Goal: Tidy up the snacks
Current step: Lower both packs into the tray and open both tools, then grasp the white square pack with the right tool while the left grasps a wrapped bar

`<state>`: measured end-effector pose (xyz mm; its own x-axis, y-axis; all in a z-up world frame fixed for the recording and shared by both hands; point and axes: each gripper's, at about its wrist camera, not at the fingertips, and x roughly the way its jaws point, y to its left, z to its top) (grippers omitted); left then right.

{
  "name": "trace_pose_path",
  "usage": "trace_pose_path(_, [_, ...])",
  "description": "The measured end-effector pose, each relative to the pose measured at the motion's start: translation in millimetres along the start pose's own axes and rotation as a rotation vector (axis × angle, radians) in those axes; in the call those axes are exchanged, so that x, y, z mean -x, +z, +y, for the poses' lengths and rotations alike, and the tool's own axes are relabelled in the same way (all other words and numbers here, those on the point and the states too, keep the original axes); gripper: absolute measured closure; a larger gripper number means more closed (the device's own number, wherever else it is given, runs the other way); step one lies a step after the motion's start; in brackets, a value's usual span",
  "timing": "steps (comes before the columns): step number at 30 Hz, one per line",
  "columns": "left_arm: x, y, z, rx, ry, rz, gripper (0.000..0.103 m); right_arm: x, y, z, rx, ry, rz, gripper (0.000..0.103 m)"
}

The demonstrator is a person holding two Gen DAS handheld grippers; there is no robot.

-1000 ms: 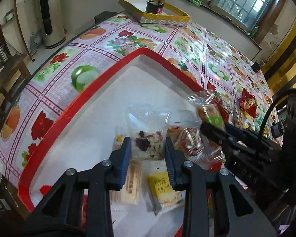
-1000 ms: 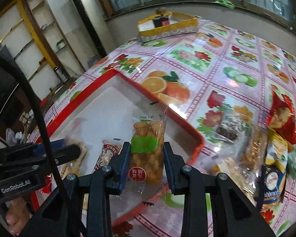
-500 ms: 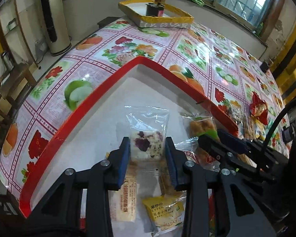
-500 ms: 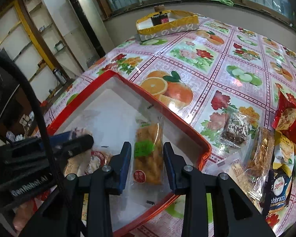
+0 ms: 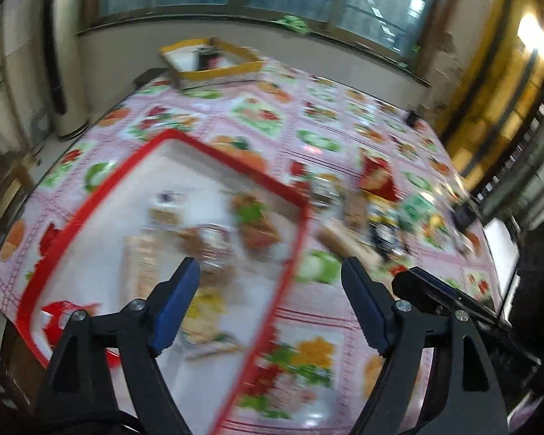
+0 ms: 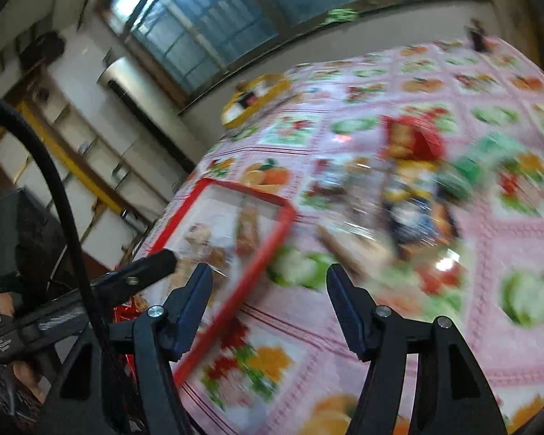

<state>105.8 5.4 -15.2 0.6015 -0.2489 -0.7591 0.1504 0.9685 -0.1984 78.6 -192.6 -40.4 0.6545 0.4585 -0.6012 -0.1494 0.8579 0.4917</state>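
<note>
While both views are smeared by motion blur, the tabletop (image 5: 319,152) with its pink fruit-print oilcloth fills most of each. On its near left part sits the red-rimmed tray (image 5: 90,203), holding several wrapped snacks (image 5: 257,224) that lie flat inside; their labels are too blurred to read. More loose snack packets (image 6: 413,188) lie in a heap on the cloth just beyond the tray's right rim, among them a red bag (image 5: 377,177). A yellow box (image 5: 214,61) stands at the far edge below the window. The left tongs (image 5: 270,304) hang above the tray's right rim, spread wide and holding nothing. The right tongs (image 6: 268,304) are likewise spread wide and bare, over the cloth beside the tray.
</note>
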Motion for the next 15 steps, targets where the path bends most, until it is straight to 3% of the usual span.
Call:
trace_pose_path(5, [-10, -9, -35, -0.056, -0.023, 0.053, 0.022, 48, 2, -51, -0.096, -0.096, -0.073, 0.038])
trace_pose_path(10, [-14, -15, -49, -0.045, -0.023, 0.082, 0.022, 82, 16, -96, -0.173, -0.201, -0.131, 0.038])
trace_pose_path(15, [-18, -17, -53, -0.042, -0.031, 0.111, 0.022, 99, 25, -134, -0.281, -0.230, -0.148, 0.038])
